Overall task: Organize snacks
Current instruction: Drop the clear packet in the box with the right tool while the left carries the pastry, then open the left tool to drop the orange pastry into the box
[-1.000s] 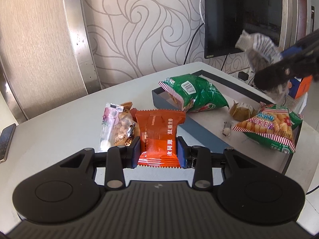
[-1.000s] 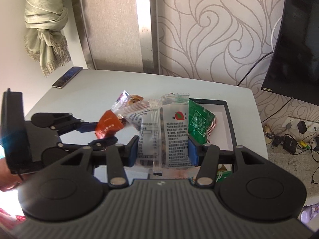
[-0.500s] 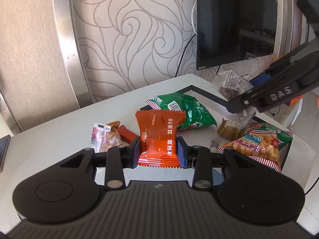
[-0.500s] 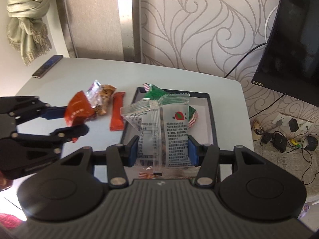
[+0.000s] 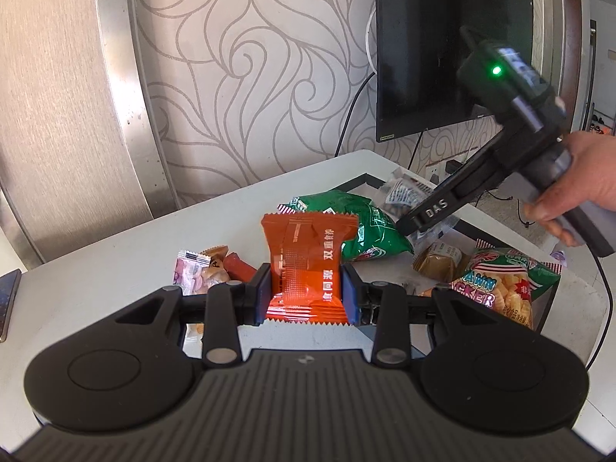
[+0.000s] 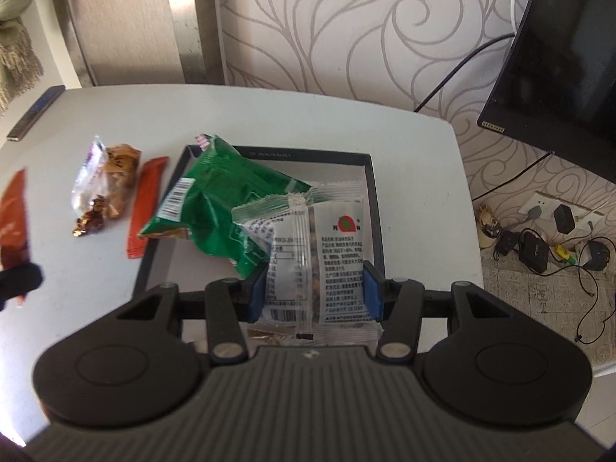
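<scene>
Two grippers in view, each clamped on a snack pkt. Left gripper point(image 5: 307, 295): blue pads pressed on both sides of an orange packet point(image 5: 306, 265), held upright above the white tabletop point(image 5: 115, 246), short of the tray's near-left corner. Right gripper point(image 6: 313, 288): pads closed on a clear packet point(image 6: 315, 265) w/ white printed label, red-green logo, seeds or nuts inside; it hangs over the inside of the dark-rimmed tray point(image 6: 375, 200), toward the tray's right side. A person's hand point(image 5: 573, 196) holds that gripper's handle, seen from the left wrist cam.

Landmark = tray.
- Green bag point(image 6: 227, 200): lies across tray's left rim, partly in, partly sticking out over the tabletop, barcode end outward.
- Prawn-cracker bag point(image 5: 504, 288): at tray's near end in left cam view, red-striped edges.
- Small brown packet point(image 5: 439, 261): inside tray, between green bag and cracker bag.
- Red-orange stick pkt point(image 6: 146, 208): on tabletop just left of tray's left rim, outside it.
- Clear pkt of brown bits point(image 6: 106, 188): further left of tray, beside the stick.
- Phone point(image 6: 34, 113): far-left tabletop edge, well apart from tray.
- TV point(image 5: 442, 50) on wall beyond tray's far end.
</scene>
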`<state>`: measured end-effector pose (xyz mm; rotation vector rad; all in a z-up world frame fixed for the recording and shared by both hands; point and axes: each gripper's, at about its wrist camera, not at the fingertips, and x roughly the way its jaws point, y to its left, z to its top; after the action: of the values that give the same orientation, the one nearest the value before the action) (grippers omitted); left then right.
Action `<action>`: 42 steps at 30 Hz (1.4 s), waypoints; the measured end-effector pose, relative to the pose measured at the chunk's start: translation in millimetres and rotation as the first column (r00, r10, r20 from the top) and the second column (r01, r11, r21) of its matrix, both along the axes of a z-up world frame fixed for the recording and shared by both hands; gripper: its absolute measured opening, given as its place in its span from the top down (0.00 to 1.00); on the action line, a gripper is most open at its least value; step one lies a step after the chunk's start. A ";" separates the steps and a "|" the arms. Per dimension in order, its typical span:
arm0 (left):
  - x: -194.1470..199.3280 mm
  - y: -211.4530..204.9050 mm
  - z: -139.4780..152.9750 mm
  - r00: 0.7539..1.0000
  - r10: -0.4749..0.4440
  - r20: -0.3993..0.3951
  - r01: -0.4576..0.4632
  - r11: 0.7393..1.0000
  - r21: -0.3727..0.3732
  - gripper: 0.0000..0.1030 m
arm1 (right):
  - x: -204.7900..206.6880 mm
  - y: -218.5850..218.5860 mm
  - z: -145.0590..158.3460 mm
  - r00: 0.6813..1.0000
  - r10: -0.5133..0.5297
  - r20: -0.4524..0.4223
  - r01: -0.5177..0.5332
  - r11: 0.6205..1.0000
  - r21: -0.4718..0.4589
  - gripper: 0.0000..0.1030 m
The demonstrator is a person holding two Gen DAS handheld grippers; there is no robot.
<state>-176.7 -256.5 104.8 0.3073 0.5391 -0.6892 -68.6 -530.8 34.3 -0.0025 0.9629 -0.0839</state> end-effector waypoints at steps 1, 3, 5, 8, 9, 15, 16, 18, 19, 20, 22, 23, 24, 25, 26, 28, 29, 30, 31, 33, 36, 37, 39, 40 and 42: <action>-0.2 0.7 -0.4 1.000 0.002 0.000 -0.002 1.000 0.001 0.59 | 2.8 -0.8 -3.0 1.000 -0.004 -0.007 0.004 1.000 0.003 0.49; 0.4 0.2 -0.9 1.000 0.002 -0.003 -0.002 1.000 0.004 0.59 | 7.9 -3.8 -7.8 1.000 -0.011 -0.023 0.011 1.000 0.008 0.49; 0.3 -0.7 -1.1 1.000 0.003 -0.003 -0.002 1.000 0.008 0.59 | 11.3 -6.5 -11.0 0.999 -0.019 -0.034 0.019 1.000 0.024 0.49; 1.1 -3.4 -1.9 1.000 -0.002 -0.008 0.002 1.000 0.014 0.59 | 14.4 -6.8 -13.6 0.999 -0.027 -0.045 0.028 0.999 0.029 0.48; 2.0 -5.1 -2.2 1.000 -0.005 -0.008 0.005 1.000 0.018 0.59 | 14.7 -6.1 -13.0 0.999 -0.028 -0.046 0.029 0.999 0.025 0.48; 1.3 -15.3 -6.6 0.999 -0.041 -0.006 0.041 0.999 0.032 0.59 | 3.8 -4.6 -1.9 0.999 -0.032 -0.030 0.033 0.999 0.016 0.46; 0.7 -17.6 -7.6 0.999 -0.048 -0.004 0.048 0.998 0.035 0.59 | 0.4 -5.2 1.3 0.999 -0.035 -0.019 0.036 0.999 0.018 0.46; 0.2 -20.7 -9.8 0.998 -0.062 -0.004 0.062 0.997 0.040 0.59 | -8.7 -5.9 10.3 0.999 -0.043 0.006 0.043 0.999 0.027 0.45; -0.4 -23.0 -12.2 0.998 -0.070 -0.005 0.071 0.997 0.042 0.59 | -13.5 -5.9 15.6 0.999 -0.046 0.017 0.045 0.998 0.031 0.45; -0.5 -24.8 -13.4 0.997 -0.077 -0.007 0.078 0.996 0.044 0.59 | -21.0 -5.5 22.4 0.998 -0.051 0.038 0.049 0.998 0.035 0.45; -1.1 -28.1 -15.4 0.996 -0.090 -0.006 0.090 0.995 0.046 0.59 | -38.6 -2.9 36.8 0.995 -0.058 0.082 0.055 0.997 0.046 0.45; -1.7 -31.0 -16.7 0.995 -0.098 -0.004 0.098 0.994 0.047 0.59 | -49.1 -0.3 44.0 0.992 -0.060 0.107 0.055 0.997 0.052 0.45; -1.4 -33.4 -17.9 0.995 -0.105 -0.004 0.105 0.993 0.048 0.58 | -60.5 3.0 51.7 0.989 -0.060 0.133 0.053 0.997 0.059 0.45; -0.6 -36.5 -19.5 0.994 -0.111 -0.005 0.111 0.993 0.049 0.58 | -74.0 7.1 60.1 0.985 -0.061 0.161 0.051 0.997 0.066 0.45; 0.2 -39.0 -20.5 0.994 -0.114 -0.007 0.114 0.992 0.048 0.58 | -86.1 10.2 67.2 0.980 -0.067 0.185 0.054 0.996 0.072 0.45; 1.4 -46.8 -22.7 0.992 -0.123 -0.014 0.123 0.991 0.042 0.58 | -109.6 15.7 77.4 0.973 -0.077 0.217 0.059 0.994 0.088 0.45; 1.8 -50.7 -23.7 0.992 -0.129 -0.014 0.129 0.991 0.041 0.58 | -120.7 17.2 80.7 0.970 -0.086 0.227 0.067 0.993 0.093 0.45; 1.9 -54.3 -24.7 0.991 -0.134 -0.010 0.135 0.990 0.041 0.58 | -130.5 18.5 83.5 0.967 -0.098 0.233 0.077 0.992 0.098 0.45; 2.0 -59.2 -25.8 0.990 -0.141 -0.008 0.141 0.989 0.041 0.58 | -139.3 19.3 85.0 0.966 -0.110 0.235 0.088 0.991 0.105 0.45; 3.2 -67.6 -27.9 0.989 -0.149 -0.011 0.149 0.988 0.037 0.58 | -155.0 19.3 85.9 0.961 -0.141 0.236 0.115 0.986 0.120 0.45; 6.3 -80.3 -33.5 0.987 -0.158 -0.004 0.158 0.987 0.036 0.58 | -172.4 21.4 83.8 0.959 -0.174 0.224 0.146 0.980 0.135 0.45; 8.1 -83.6 -35.7 0.987 -0.159 -0.008 0.159 0.987 0.034 0.58 | -176.7 22.4 82.9 0.958 -0.181 0.221 0.153 0.978 0.140 0.45; 12.1 -89.8 -40.8 0.987 -0.157 -0.019 0.157 0.987 0.028 0.58 | -183.6 24.7 80.9 0.959 -0.189 0.211 0.159 0.976 0.151 0.45; 14.7 -93.7 -44.1 0.988 -0.155 -0.027 0.155 0.987 0.030 0.58 | -189.4 27.4 79.6 0.959 -0.192 0.208 0.162 0.975 0.154 0.45; 19.6 -99.0 -48.5 0.988 -0.152 -0.040 0.153 0.988 0.022 0.58 | -194.5 30.0 77.9 0.960 -0.198 0.201 0.167 0.973 0.159 0.45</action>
<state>-157.1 -355.5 56.3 0.3620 0.5646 -0.8383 -263.1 -500.8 112.2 0.2228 0.7482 -0.1830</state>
